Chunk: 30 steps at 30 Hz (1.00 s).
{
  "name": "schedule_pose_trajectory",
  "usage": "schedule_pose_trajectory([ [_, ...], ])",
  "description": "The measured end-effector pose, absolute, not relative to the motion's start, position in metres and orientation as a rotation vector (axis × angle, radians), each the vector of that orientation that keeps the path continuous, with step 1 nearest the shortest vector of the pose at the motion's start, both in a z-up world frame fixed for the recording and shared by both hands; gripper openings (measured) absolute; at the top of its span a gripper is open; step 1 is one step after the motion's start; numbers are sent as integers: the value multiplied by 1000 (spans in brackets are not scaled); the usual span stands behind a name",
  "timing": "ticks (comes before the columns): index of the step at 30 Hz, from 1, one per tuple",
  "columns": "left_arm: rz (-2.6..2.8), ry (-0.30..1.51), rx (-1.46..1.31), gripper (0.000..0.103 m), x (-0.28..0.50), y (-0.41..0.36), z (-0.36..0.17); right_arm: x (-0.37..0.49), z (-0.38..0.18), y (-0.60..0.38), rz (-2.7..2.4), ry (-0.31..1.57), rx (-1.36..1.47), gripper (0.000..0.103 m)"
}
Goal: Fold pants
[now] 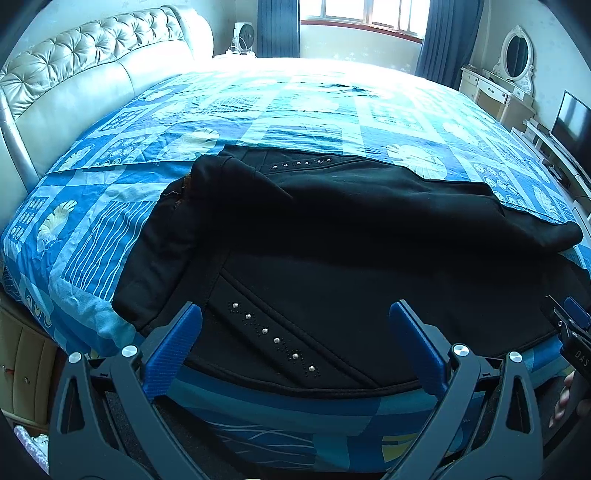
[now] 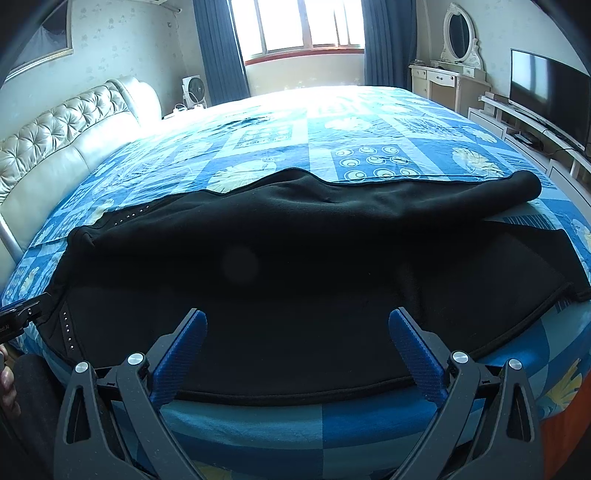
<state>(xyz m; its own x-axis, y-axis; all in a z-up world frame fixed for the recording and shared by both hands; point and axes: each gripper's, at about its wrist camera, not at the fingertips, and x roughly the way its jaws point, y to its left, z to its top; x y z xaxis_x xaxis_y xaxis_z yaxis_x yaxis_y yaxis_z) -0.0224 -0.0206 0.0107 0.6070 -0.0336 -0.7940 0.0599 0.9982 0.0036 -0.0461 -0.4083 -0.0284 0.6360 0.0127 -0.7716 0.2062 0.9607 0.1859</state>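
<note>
Black pants (image 1: 332, 240) with small silver studs lie spread across the near part of the bed, one leg laid over the other; they also fill the right wrist view (image 2: 295, 258). My left gripper (image 1: 295, 314) is open and empty, just above the waist end by the stud row (image 1: 275, 339). My right gripper (image 2: 297, 317) is open and empty, above the near hem of the legs. The right gripper's tip shows at the left view's right edge (image 1: 570, 317), and the left gripper's tip at the right view's left edge (image 2: 22, 310).
The bed (image 1: 258, 110) has a blue patterned sheet and a tufted cream headboard (image 1: 74, 74) on the left. A dresser with an oval mirror (image 2: 458, 37) and a TV (image 2: 546, 96) on a low white stand are on the right. A window (image 2: 295, 26) with blue curtains is behind.
</note>
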Motion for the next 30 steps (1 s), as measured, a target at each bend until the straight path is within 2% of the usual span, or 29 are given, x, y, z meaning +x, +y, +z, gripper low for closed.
schedule_pose_trajectory([
  [30, -65, 910, 65, 101, -29, -28, 3, -47, -34, -405, -99, 896, 274, 98],
])
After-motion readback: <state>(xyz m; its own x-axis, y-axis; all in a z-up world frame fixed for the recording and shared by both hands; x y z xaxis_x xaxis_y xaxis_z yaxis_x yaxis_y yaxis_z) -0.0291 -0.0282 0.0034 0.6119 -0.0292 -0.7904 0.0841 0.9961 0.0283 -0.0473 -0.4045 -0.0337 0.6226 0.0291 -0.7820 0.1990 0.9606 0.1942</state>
